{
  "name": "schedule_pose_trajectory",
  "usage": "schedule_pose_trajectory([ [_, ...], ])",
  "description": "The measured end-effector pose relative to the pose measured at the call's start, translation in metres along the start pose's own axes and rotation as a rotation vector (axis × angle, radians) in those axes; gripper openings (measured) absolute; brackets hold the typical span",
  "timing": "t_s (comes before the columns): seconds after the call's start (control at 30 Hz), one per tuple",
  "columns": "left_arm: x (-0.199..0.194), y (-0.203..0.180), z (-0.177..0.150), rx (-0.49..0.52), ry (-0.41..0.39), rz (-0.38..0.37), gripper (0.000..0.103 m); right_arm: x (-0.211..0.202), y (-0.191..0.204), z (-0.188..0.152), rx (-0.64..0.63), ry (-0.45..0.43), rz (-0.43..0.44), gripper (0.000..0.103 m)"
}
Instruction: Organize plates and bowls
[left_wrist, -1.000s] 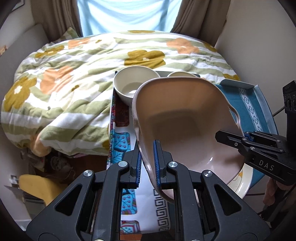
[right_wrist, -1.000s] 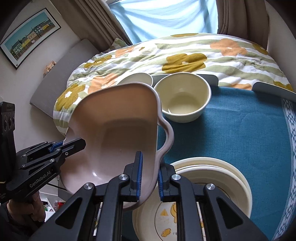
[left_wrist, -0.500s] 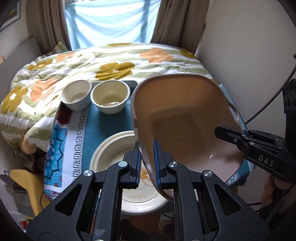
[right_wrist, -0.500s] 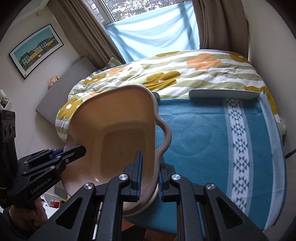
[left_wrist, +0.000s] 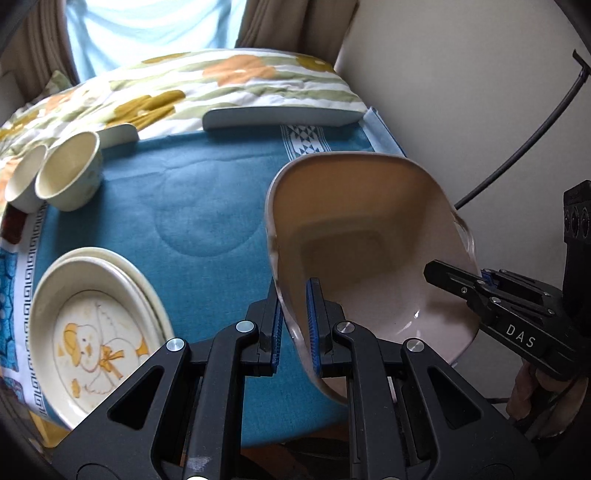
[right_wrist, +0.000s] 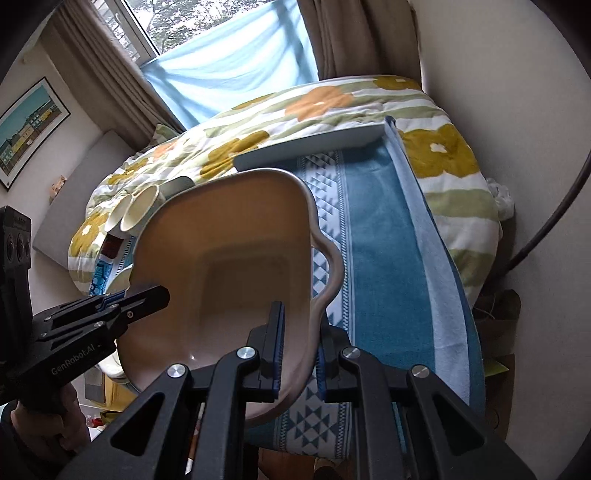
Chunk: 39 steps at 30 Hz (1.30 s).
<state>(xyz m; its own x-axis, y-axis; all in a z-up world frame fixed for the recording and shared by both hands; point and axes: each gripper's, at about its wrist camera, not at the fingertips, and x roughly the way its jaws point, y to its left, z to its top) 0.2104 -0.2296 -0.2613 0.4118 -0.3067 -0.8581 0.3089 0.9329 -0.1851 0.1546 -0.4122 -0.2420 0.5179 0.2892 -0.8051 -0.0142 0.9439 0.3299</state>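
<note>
1. Baking dish (left_wrist: 369, 236), beige and roughly square with a lobed handle on one side, held tilted in the air above the right part of the blue tablecloth (left_wrist: 207, 206); its hollow faces both cameras.
2. Left gripper (left_wrist: 295, 325): jaws closed to a narrow gap on the dish's near-left rim, one blue pad inside the wall and one outside (the rim passes between them).
3. Right gripper (right_wrist: 299, 354): jaws likewise pinched on the opposite rim, just beside the handle; in the left wrist view the same tool (left_wrist: 491, 299) enters from the right with its tips at the dish's edge.
4. Stacked plates (left_wrist: 96, 332), cream-coloured, at the near-left of the cloth; the upper one bears an orange cartoon figure. They are well apart from the dish.
5. Two cream bowls (left_wrist: 70, 170) standing upright and touching side by side at the far-left corner of the cloth; the right wrist view shows them (right_wrist: 138, 208) partly hidden behind the dish's rim.
6. Floral quilt (left_wrist: 229, 81) beyond the table's far edge, with brown curtains (right_wrist: 332, 37) and a pale blue drape (right_wrist: 236, 70) over the window behind.
7. Framed picture (right_wrist: 29, 125) on the wall at left in the right wrist view.
</note>
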Motion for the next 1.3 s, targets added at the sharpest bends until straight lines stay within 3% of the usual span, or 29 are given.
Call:
schedule_pose_trajectory([
  [0.3,0.047,-0.008,-0.009,0.008,0.06,-0.001,0.01,0.028,-0.028,-0.016,0.017,0.03,-0.018,0.013],
  [0.67,0.054,-0.008,-0.012,0.02,0.07,0.021,0.012,0.035,-0.04,-0.016,0.061,0.039,0.018,0.013],
  [0.73,0.056,-0.011,-0.012,0.04,0.074,0.042,0.023,0.037,-0.042,-0.015,0.079,0.047,0.03,0.013],
  [0.8,0.056,-0.013,-0.013,0.054,0.065,0.073,0.071,0.039,-0.041,-0.015,0.084,0.051,0.031,0.014],
  [0.83,0.054,-0.013,-0.013,0.055,0.049,0.083,0.079,0.039,-0.041,-0.015,0.084,0.048,0.028,0.017],
  [0.87,0.05,-0.013,-0.014,0.056,0.028,0.081,0.081,0.038,-0.041,-0.016,0.086,0.046,0.027,0.022],
  [0.93,0.048,-0.013,-0.014,0.056,0.022,0.077,0.081,0.037,-0.042,-0.017,0.097,0.034,0.038,0.047],
  [0.97,0.048,-0.013,-0.014,0.059,0.025,0.082,0.081,0.036,-0.042,-0.017,0.104,0.026,0.046,0.05],
  [1.3,0.01,-0.012,-0.013,0.064,-0.036,0.111,0.081,0.005,-0.03,-0.008,0.086,-0.054,0.034,0.051],
])
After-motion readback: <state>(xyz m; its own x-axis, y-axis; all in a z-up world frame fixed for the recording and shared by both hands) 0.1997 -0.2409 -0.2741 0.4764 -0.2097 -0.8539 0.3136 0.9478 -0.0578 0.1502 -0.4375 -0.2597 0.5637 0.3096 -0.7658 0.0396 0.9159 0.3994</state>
